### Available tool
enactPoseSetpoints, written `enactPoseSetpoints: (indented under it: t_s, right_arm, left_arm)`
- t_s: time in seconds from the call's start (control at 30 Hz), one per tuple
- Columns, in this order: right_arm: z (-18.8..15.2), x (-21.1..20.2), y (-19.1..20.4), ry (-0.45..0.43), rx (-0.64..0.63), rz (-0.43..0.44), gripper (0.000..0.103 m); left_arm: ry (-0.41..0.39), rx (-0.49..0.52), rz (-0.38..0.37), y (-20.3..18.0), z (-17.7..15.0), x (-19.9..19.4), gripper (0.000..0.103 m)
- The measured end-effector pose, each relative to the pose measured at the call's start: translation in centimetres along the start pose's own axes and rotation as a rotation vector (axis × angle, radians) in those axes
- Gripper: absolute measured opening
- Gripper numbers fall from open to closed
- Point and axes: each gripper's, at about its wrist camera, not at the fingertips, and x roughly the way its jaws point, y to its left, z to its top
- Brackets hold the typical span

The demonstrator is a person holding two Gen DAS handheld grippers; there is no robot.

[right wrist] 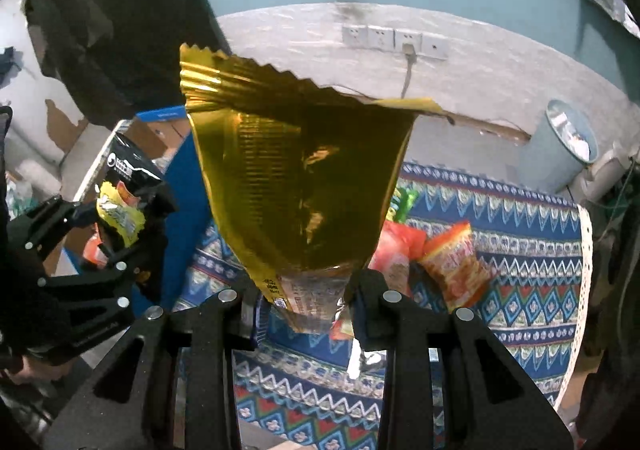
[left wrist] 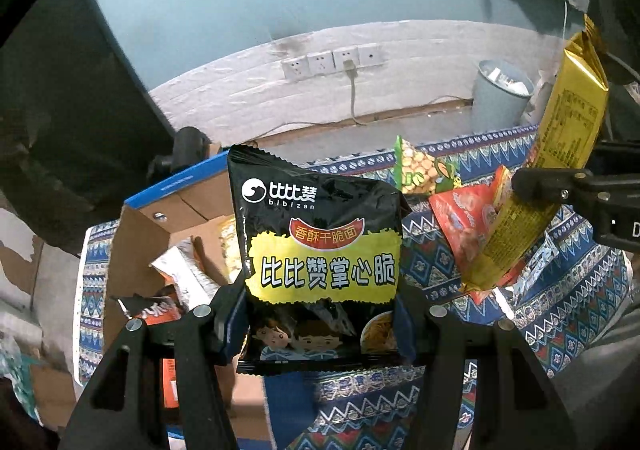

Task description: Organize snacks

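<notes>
My left gripper [left wrist: 320,326] is shut on a black and yellow noodle snack packet [left wrist: 320,250] and holds it upright above the edge of a cardboard box [left wrist: 140,246]. My right gripper [right wrist: 306,310] is shut on a gold snack packet [right wrist: 296,178] and holds it upright above the table. The gold packet [left wrist: 560,154] and the right gripper [left wrist: 560,190] show at the right of the left wrist view. The left gripper with its black packet [right wrist: 124,186] shows at the left of the right wrist view.
A blue patterned cloth [right wrist: 520,250] covers the table. Red [left wrist: 464,226] and green [left wrist: 420,170] snack packets lie on it. The box holds several packets [left wrist: 180,278]. A grey bin [left wrist: 500,94] stands on the floor by the wall with sockets [left wrist: 332,62].
</notes>
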Motion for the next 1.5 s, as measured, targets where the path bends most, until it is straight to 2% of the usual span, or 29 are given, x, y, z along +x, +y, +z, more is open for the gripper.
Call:
enactPoseSetpoints:
  t_s: [0.4,0.93,1.23,1.5]
  right_arm:
    - [2.8,-1.5,5.1,-0.05,-0.063,0.061,0.031]
    - [5.3,-2.6,13.6,-0.083,-0.174,0.16,0.031]
    - [6.1,-1.6,17.4,-0.06,-0.221,0.214,0.031]
    - [5.8,1.9,19.5,0.023,-0.255,0.228,0.031]
  left_arm:
    - [-0.056,-0.045,0.041,4.1,-0.7,-2.6,0.061]
    - [-0.101,-0.167,0.101,12.1,-2.8,-5.3,0.061]
    - [-0.076,-0.24,0.117,15.6,-4.7,-4.9,0.061]
    - [-0.032,-0.27,0.118,17.3,-6.2,-3.1,0.061]
